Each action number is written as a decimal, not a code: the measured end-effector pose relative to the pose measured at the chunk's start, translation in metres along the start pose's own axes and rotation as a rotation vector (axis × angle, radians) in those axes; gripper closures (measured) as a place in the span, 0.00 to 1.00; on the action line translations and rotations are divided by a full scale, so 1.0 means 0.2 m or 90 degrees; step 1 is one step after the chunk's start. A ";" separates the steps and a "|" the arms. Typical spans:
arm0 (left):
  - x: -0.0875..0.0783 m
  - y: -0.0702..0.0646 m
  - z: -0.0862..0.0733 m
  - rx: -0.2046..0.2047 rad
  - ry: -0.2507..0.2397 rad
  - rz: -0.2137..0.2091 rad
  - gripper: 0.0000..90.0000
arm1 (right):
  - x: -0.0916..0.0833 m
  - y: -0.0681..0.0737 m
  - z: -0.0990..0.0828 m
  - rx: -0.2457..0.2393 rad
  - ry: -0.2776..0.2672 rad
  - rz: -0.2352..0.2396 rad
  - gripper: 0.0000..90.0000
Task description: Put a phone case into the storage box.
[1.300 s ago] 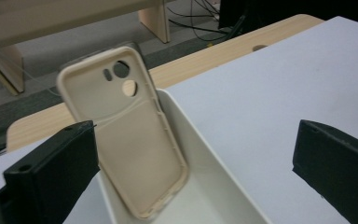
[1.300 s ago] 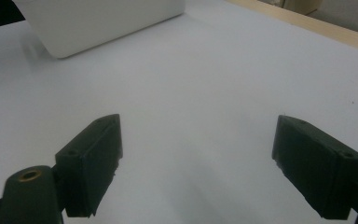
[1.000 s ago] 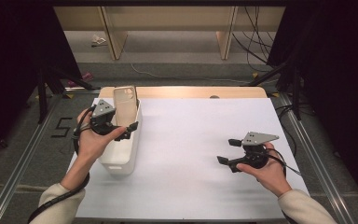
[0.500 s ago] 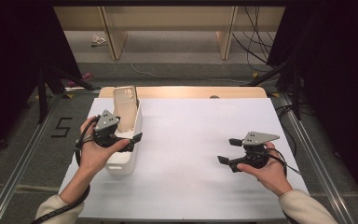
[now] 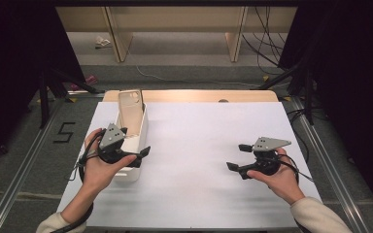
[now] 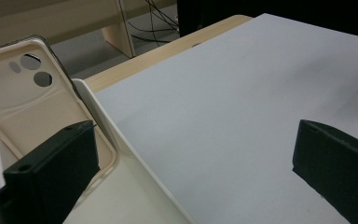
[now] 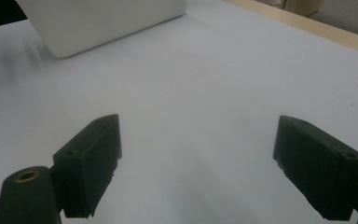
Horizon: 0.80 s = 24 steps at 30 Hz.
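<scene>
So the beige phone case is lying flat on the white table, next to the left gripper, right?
Not flat on the table: the left gripper view shows the phone case propped up inside the white bin, leaning on its wall. The left gripper is indeed right beside it, jaws open.

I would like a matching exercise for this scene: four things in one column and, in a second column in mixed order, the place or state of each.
Things:
1. phone case
2. white bin
3. left gripper
4. right gripper

Places or states:
A. open, above bare white table near the right edge
B. leaning upright inside the bin, camera holes at top
C. open, over the bin's near end
D. standing on the left part of the table

Pairs: 1-B, 2-D, 3-C, 4-A
</scene>
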<state>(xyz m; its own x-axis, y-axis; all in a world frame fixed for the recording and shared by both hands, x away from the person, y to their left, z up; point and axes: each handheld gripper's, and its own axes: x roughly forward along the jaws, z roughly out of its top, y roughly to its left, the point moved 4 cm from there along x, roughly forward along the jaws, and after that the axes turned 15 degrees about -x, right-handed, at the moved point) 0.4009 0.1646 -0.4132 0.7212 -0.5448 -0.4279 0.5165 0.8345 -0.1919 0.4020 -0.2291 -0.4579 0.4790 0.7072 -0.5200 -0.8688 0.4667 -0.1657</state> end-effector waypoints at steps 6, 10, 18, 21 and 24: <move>-0.01 0.00 -0.04 -0.002 0.005 -0.001 0.00 | 0.00 0.00 0.00 -0.003 -0.001 0.001 0.18; -0.01 -0.01 -0.06 0.000 0.004 0.000 0.00 | 0.00 0.00 0.00 -0.005 0.000 0.001 0.18; -0.02 -0.03 -0.10 0.011 0.009 -0.001 0.00 | -0.01 0.01 0.00 -0.009 0.002 0.001 0.18; -0.02 -0.03 -0.11 0.012 0.010 -0.001 0.00 | -0.02 0.02 0.00 -0.008 0.000 -0.001 0.18; -0.02 -0.04 -0.12 0.015 0.015 0.003 0.00 | -0.03 0.02 0.00 -0.006 0.000 -0.002 0.18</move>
<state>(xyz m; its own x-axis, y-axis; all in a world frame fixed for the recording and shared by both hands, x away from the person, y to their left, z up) 0.3825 0.1624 -0.4317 0.7128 -0.5383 -0.4496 0.5238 0.8349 -0.1691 0.3957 -0.2328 -0.4556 0.4822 0.7059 -0.5188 -0.8683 0.4638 -0.1760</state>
